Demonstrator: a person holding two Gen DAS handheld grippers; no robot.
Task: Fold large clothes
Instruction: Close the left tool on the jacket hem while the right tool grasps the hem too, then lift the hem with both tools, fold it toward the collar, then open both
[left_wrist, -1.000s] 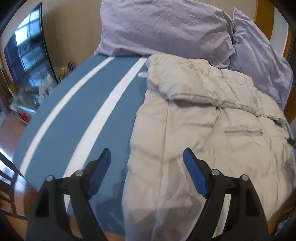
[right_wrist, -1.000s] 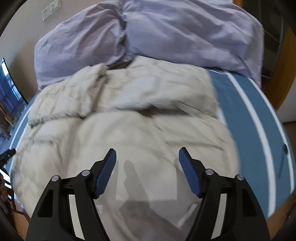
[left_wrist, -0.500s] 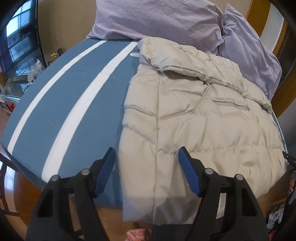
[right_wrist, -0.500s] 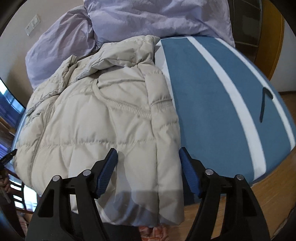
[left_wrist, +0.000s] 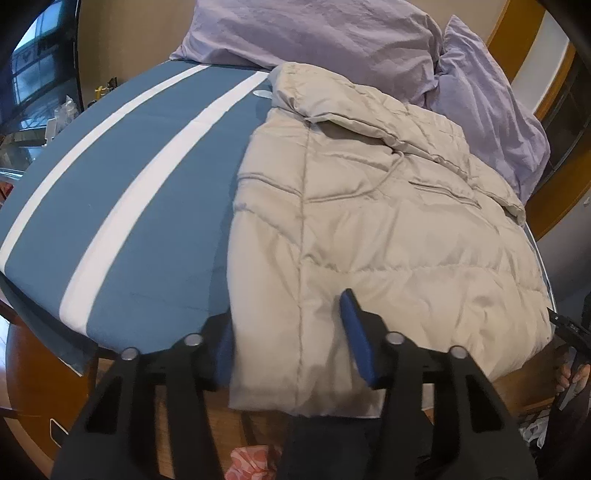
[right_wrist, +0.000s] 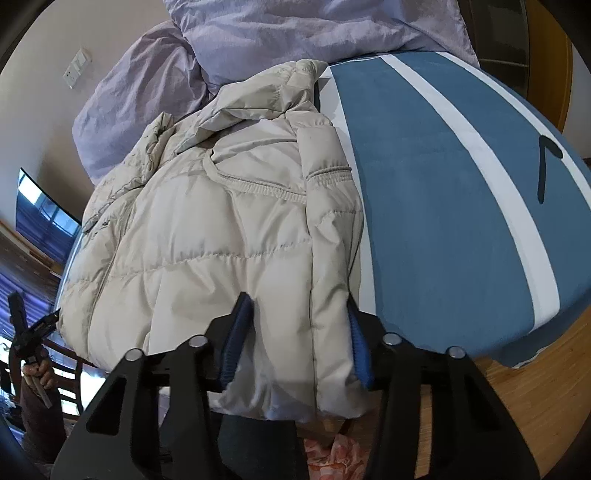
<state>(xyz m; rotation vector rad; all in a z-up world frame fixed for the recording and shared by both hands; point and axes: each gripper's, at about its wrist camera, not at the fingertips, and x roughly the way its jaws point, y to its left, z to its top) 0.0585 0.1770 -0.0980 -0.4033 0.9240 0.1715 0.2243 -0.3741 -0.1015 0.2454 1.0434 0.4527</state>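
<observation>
At the near edge of the bed, the left gripper (left_wrist: 291, 332) has its blue jaws astride the left bottom corner of the beige puffer jacket (left_wrist: 373, 221); the jaws are closing with the hem fabric bunched between them, the left pad tight against the jacket's side edge and the right pad sunk into the padding. The right gripper (right_wrist: 297, 338) does the same at the other bottom corner in its own view, where the jacket (right_wrist: 221, 236) bulges up between the two blue pads; these jaws too are closing, and both pads already press into the cloth. The jacket's hem hangs slightly over the bed's near edge, above a wooden frame and a scrap of pink patterned cloth (right_wrist: 332, 458) below. From there the jacket lies flat on the blue sheet with white stripes (left_wrist: 140, 192), its long axis running straight away from the grippers: hem nearest, quilted body in the middle, collar and hood at the far end. A sleeve is folded in along the right side, its elastic cuff lying across the chest. Beyond the collar, touching it, are lilac pillows (left_wrist: 325, 33) heaped against the wall. The left gripper (right_wrist: 29, 332) also shows at the right view's far left edge.
</observation>
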